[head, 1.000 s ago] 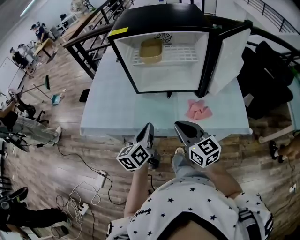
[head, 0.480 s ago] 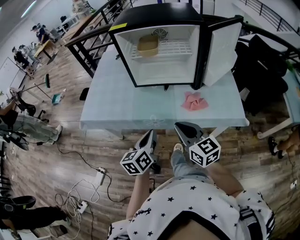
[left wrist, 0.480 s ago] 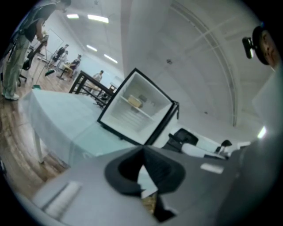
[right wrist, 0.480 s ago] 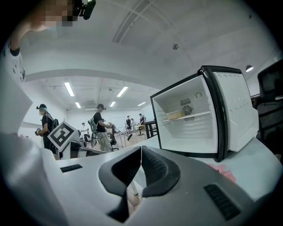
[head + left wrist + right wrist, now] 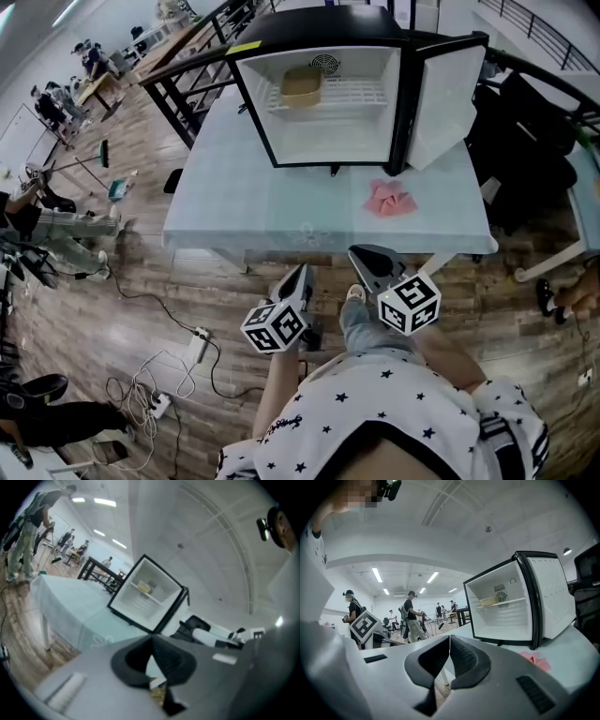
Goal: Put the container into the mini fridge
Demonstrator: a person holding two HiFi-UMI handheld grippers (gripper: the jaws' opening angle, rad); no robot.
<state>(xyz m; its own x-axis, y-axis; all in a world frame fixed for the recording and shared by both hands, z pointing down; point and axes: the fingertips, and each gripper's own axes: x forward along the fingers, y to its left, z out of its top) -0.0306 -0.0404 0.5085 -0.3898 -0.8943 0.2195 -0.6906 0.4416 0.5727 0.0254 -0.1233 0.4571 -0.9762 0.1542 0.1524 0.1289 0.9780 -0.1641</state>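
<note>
**Container on the fridge shelf, both sets of jaws shut and empty**

Your container (image 5: 301,86), a shallow tan tub, sits inside the mini fridge (image 5: 323,141) on the white wire shelf (image 5: 356,94), at the shelf's left end and against the far wall. The fridge stands at the far side of the bench (image 5: 234,202), and its door (image 5: 448,98) is swung wide open to the right. A crumpled pink cloth (image 5: 386,199) lies on the bench just near of the fridge's right corner, below the open door.

You hold both grippers close to your body, off the near edge of the bench and over the wooden floor (image 5: 141,281), well apart from the fridge. Your left gripper (image 5: 301,269) has its jaws pressed together with nothing between them. Your right gripper (image 5: 360,253), just beside it, also has its jaws closed tip to tip and carries nothing. Both point towards the bench.

White cables (image 5: 141,398) trail across the floor at the near left.
</note>
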